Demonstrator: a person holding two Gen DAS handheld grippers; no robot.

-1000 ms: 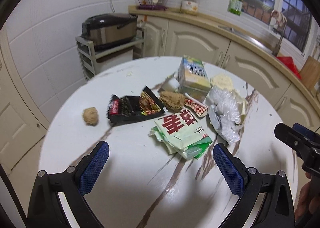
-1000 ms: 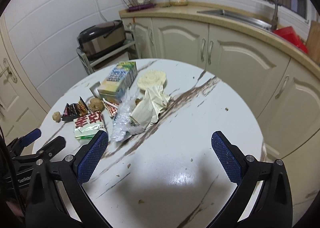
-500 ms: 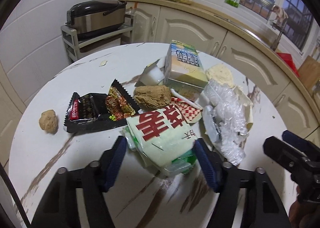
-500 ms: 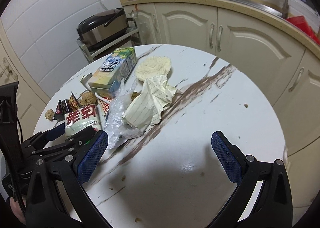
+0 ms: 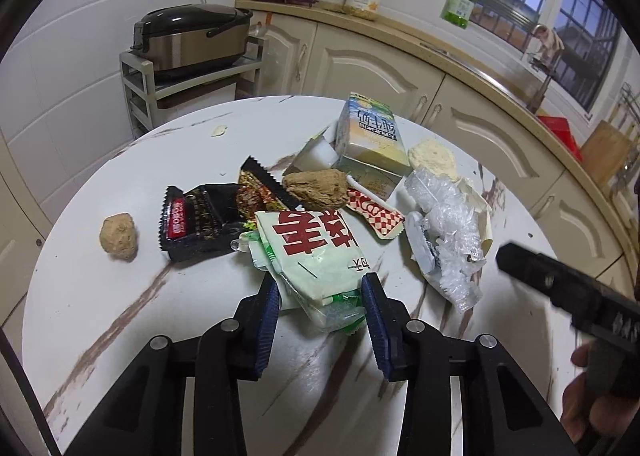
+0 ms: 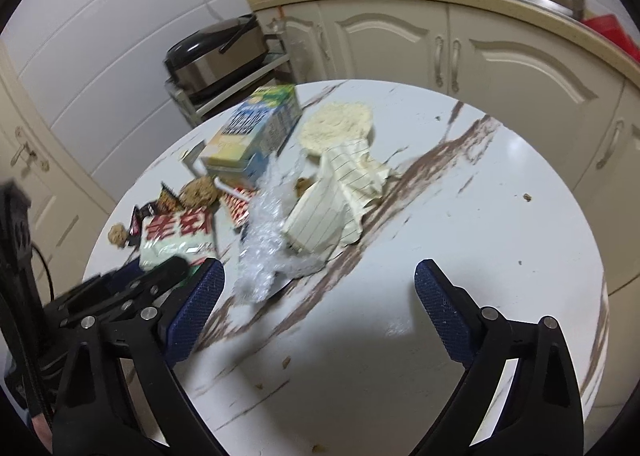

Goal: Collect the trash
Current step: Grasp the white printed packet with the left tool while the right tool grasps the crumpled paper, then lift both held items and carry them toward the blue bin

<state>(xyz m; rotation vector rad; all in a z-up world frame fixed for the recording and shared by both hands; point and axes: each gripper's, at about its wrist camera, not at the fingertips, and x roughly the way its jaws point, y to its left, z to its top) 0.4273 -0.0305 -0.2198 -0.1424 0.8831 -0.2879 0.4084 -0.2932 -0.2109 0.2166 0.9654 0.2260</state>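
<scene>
Trash lies in a heap on the round white table (image 5: 120, 316). My left gripper (image 5: 320, 296) is shut on the near end of a pale green wrapper with red characters (image 5: 312, 248), also in the right wrist view (image 6: 176, 240). Behind it lie a black snack wrapper (image 5: 200, 220), a brown lump (image 5: 316, 188), a milk carton (image 5: 372, 136), crumpled clear plastic (image 5: 448, 232) and a small brown ball (image 5: 119, 237). My right gripper (image 6: 320, 300) is open and empty over bare table, right of the plastic (image 6: 264, 244) and lined paper (image 6: 332, 200).
A rice cooker (image 5: 188, 40) stands on a rack behind the table. Cream cabinets (image 6: 460, 48) and a countertop curve round the back and right. Crumbs dot the table near my right gripper. A door (image 6: 36, 160) is at the left.
My left gripper moved forward and down to the green wrapper and closed on its near end. My right gripper drew a little closer to the pile and stayed open.
</scene>
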